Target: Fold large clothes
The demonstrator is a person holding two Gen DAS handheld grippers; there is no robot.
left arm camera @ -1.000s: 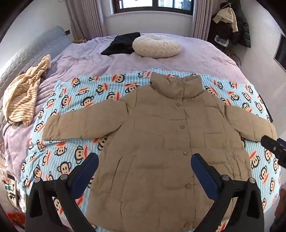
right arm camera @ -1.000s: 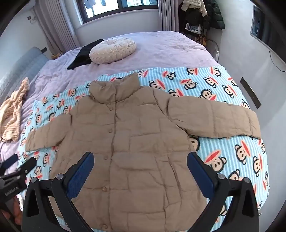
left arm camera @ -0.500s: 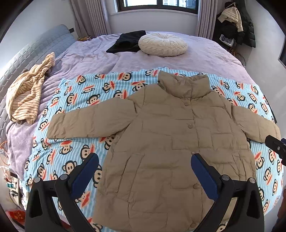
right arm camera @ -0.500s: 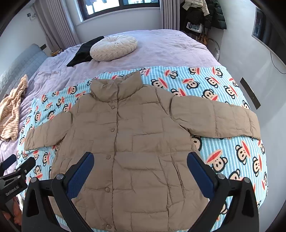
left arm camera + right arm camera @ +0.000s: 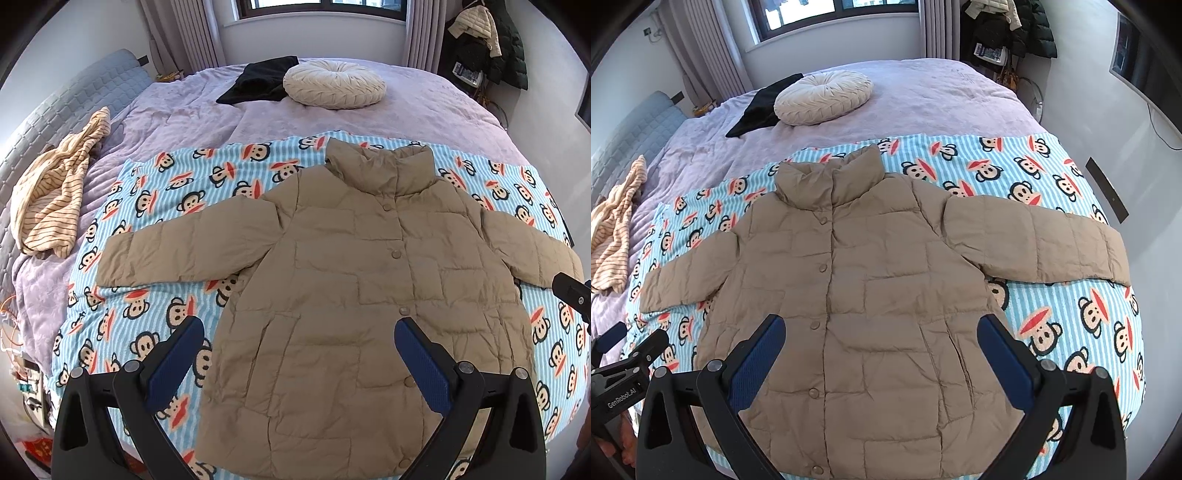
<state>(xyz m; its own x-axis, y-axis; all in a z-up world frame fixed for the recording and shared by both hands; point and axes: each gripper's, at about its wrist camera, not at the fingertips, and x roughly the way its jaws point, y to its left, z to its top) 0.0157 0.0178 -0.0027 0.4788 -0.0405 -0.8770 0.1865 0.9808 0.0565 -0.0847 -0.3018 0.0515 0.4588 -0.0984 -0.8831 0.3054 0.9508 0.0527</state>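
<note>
The bed (image 5: pixel 406 96) is your widest hazard: its purple cover is soft and the monkey-print blanket (image 5: pixel 177 206) laid over it is loose, so any drag across it can bunch the blanket and carry the whole workpiece sideways. On that blanket lies the tan puffer jacket (image 5: pixel 351 295), front up, buttoned, collar toward the window, both sleeves spread wide and the hem nearest you. Its filling looks bulky and springy, so I judge a fold may puff back open unless you press it flat, and a shallow pinch is likely to take only the slick outer shell and slip. The right sleeve (image 5: pixel 1034 240) reaches close to the edge of the bed, so a careless pull outward could tip it over the side. Your left gripper (image 5: pixel 299 360) hovers above the lower hem with its jaws spread wide and nothing between them; your right gripper (image 5: pixel 881 354) hovers likewise, released and empty. Both sit over the body, not the sleeves, so reaching crosswise could knock them together. The striped garment (image 5: pixel 55 192), round cushion (image 5: pixel 334 88) and black cloth (image 5: pixel 258 85) lie well apart and should not interfere.
</note>
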